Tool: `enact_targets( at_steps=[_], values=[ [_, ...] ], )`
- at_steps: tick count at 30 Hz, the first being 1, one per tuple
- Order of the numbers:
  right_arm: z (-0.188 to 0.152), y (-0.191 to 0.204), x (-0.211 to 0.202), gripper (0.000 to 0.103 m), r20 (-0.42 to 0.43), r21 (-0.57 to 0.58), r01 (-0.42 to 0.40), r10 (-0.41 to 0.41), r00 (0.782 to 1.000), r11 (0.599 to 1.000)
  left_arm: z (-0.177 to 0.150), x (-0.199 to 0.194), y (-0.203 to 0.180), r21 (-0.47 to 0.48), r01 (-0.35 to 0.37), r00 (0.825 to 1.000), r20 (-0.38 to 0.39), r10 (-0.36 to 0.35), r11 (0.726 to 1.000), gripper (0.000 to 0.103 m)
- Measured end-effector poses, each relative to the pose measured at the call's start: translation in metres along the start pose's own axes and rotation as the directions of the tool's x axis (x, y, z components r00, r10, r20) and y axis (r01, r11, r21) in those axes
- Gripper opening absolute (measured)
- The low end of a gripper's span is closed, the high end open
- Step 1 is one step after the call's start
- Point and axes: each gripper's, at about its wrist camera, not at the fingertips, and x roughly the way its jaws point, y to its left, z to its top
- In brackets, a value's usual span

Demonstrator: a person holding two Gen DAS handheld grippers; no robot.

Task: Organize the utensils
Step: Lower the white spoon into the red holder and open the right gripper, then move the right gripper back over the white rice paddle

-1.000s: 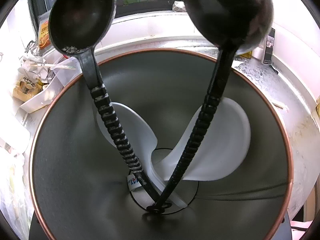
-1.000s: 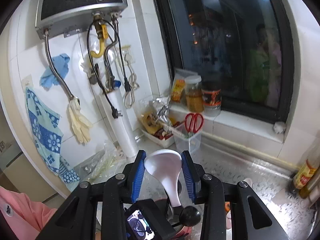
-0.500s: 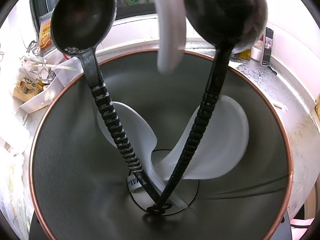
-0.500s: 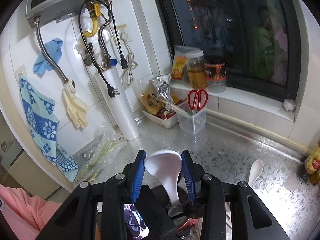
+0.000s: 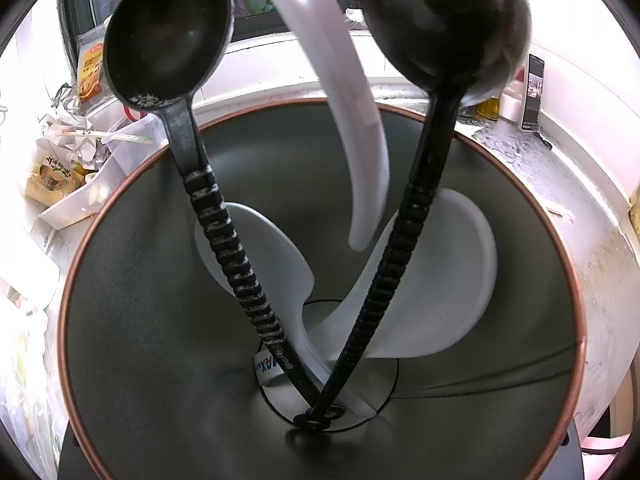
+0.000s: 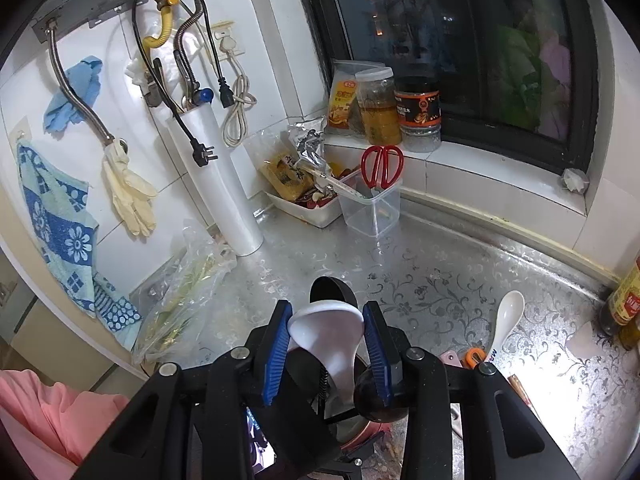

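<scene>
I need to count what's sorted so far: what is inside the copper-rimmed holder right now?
Holder: two black ladles and two white spoons, a third white spoon entering. Their lower ends overlap, partly hidden.

Both views bulge with fisheye curve, their corners lost in black. From the left wrist the white handle (image 5: 352,128) smears with motion, while the window sill (image 5: 568,76) behind burns out pinkish. From the right wrist the window (image 6: 460,40) is dark with reflections, and glare, perhaps from a lamp overhead, whitens the counter (image 6: 560,392).
</scene>
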Motion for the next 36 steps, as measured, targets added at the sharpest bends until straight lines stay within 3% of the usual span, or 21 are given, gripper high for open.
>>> enact_targets(
  at_steps=[5, 18, 36],
  values=[
    [-0.001, -0.003, 0.001, 0.046, -0.002, 0.015, 0.010, -0.010, 1.000, 1.000, -0.001, -0.001, 0.000, 0.005, 0.000, 1.000, 0.001, 0.000, 1.000, 0.091],
    [-0.002, -0.010, -0.016, 0.046, 0.042, 0.027, 0.046, -0.048, 0.998, 0.999, -0.001, -0.001, -0.002, 0.014, 0.002, 1.000, 0.002, -0.002, 1.000, 0.091],
    [-0.041, -0.069, -0.046, 0.046, 0.052, 0.221, 0.119, -0.133, 0.990, 0.968, -0.002, -0.002, -0.004, 0.026, 0.003, 1.000, 0.005, -0.003, 1.000, 0.091]
  ],
)
